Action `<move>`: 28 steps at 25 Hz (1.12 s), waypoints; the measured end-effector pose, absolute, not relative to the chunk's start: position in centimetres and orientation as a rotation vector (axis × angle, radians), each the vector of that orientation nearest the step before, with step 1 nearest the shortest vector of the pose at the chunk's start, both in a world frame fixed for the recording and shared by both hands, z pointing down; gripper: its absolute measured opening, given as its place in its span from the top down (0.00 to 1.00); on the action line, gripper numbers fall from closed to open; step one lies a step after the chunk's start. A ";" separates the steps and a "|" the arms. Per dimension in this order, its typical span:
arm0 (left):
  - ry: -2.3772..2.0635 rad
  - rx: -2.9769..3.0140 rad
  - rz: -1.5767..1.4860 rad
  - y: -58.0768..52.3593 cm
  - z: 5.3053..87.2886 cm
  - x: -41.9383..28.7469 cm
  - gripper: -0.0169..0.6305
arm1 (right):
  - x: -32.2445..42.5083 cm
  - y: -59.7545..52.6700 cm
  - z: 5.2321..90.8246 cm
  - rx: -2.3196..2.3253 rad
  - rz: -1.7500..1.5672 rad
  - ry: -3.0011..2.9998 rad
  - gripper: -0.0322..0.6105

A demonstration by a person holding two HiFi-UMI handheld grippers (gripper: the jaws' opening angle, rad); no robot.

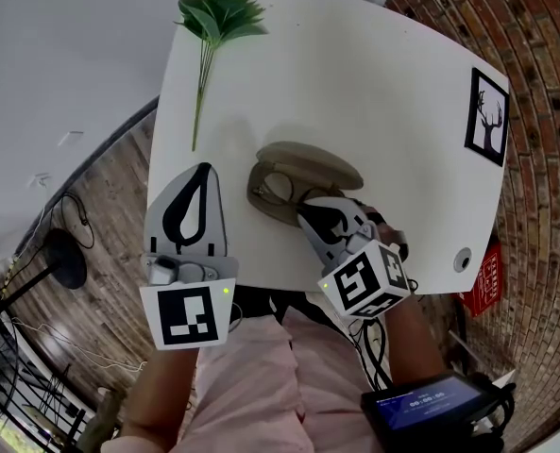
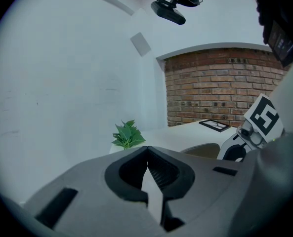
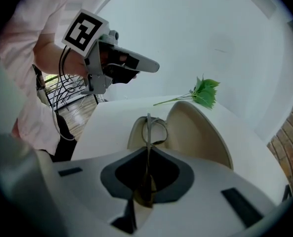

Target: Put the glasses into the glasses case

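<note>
An open beige glasses case point(image 1: 329, 167) lies on the white table point(image 1: 374, 92), lid tipped back. The thin-framed glasses point(image 1: 280, 186) rest with their lenses in the case's tray. My right gripper point(image 1: 307, 215) is shut on one temple of the glasses point(image 3: 153, 129), just at the near side of the case point(image 3: 199, 132). Off to the left, my left gripper point(image 1: 203, 170) hovers with its jaws shut and nothing in them point(image 2: 147, 152). In the right gripper view the left gripper point(image 3: 147, 66) hangs above the table.
A green plant sprig point(image 1: 218, 15) lies at the table's far left corner. A black-framed picture point(image 1: 487, 116) lies flat at the right. A round hole point(image 1: 462, 260) sits near the table's front right edge. Brick floor surrounds the table.
</note>
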State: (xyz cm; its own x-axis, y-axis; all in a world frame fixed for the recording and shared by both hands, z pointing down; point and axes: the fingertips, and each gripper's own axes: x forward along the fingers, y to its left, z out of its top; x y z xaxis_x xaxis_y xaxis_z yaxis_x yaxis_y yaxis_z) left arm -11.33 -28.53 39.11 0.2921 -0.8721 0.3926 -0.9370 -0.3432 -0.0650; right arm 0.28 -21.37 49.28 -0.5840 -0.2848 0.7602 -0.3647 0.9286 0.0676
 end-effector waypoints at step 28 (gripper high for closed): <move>-1.676 2.372 0.553 -28.6 39.4 -12.2 0.96 | -0.1 -21.0 50.9 0.426 0.150 -2.189 0.88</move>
State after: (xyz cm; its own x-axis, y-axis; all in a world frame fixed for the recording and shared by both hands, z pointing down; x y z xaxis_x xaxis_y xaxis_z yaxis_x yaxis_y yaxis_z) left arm -12.19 -28.59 39.42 0.2933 -0.8675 0.4018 -0.9362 -0.3457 -0.0629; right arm -0.05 -20.95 50.95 -0.5576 -0.2491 0.7919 -0.3544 0.9340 0.0442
